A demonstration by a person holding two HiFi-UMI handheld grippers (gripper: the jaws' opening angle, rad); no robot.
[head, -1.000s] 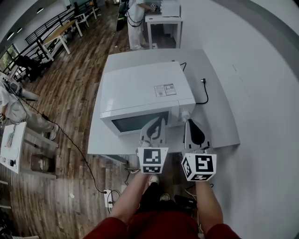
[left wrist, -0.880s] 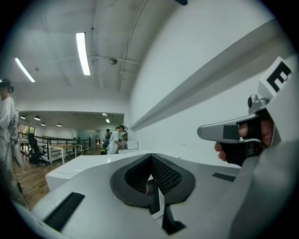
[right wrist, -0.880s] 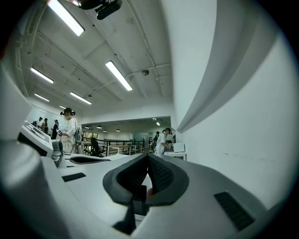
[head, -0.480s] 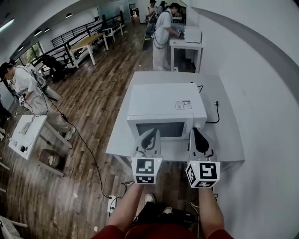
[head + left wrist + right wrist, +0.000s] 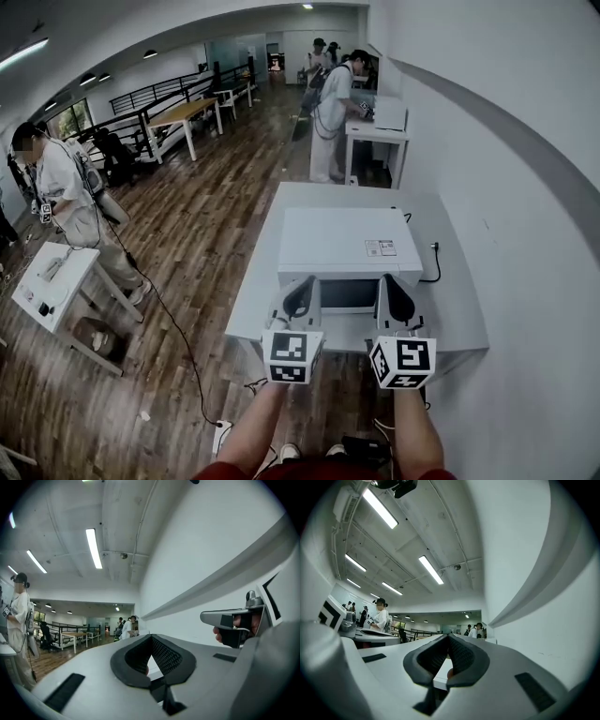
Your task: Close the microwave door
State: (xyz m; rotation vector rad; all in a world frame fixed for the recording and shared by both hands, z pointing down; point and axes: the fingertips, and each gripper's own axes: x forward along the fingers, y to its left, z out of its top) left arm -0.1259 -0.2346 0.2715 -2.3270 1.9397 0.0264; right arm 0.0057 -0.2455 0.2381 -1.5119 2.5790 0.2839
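I hold both tools in front of the microwave [image 5: 349,246], which stands on the white desk [image 5: 255,298] close to the wall on my right side. The microwave door [image 5: 345,294] with its dark window lies flat against the body, so it looks closed.

My left gripper [image 5: 302,285] is before the left part of the door, and my right gripper [image 5: 392,281] is before the right part, near the control side. From the head view I cannot tell if they touch the front or only hang just beside it.

The fingers [image 5: 165,654] of my left gripper are closed: the dark ribbed pads meet at the tips, and nothing is between them. The fingers [image 5: 461,657] of my right gripper are closed in the same way and are also empty. Both gripper views look upward, to the ceiling lights [image 5: 93,548] and the white wall. In the left gripper view I see also a hand [image 5: 218,633] around the handle of the other tool.

On top of the microwave there is a small sticker [image 5: 381,247]. A black cable [image 5: 434,264] lies on the desk at its right side. Behind, a person [image 5: 333,103] stands at a second desk, and another person [image 5: 66,192] stands on the wooden floor [image 5: 187,244] far to my left.
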